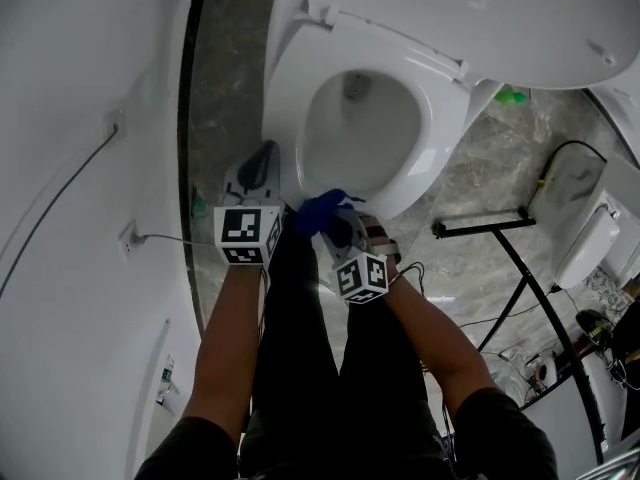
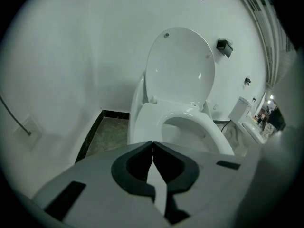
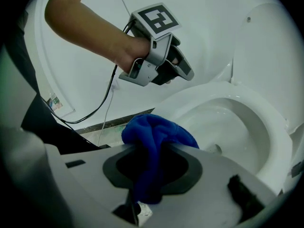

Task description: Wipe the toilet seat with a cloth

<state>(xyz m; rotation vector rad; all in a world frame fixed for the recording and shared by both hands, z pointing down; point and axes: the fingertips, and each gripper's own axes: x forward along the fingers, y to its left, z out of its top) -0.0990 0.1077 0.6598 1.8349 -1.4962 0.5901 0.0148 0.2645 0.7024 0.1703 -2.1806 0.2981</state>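
Cloth point(image 3: 154, 139): blue, bunched into a wad, clamped between the jaws of the right gripper point(image 3: 153, 147), at the front edge of the toilet seat point(image 1: 445, 108): white, glossy, lowered flat.

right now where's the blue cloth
In the head view the blue cloth sits low centre, pinched in the fingers of the right gripper, by the front rim of the toilet seat, just right of the left gripper.
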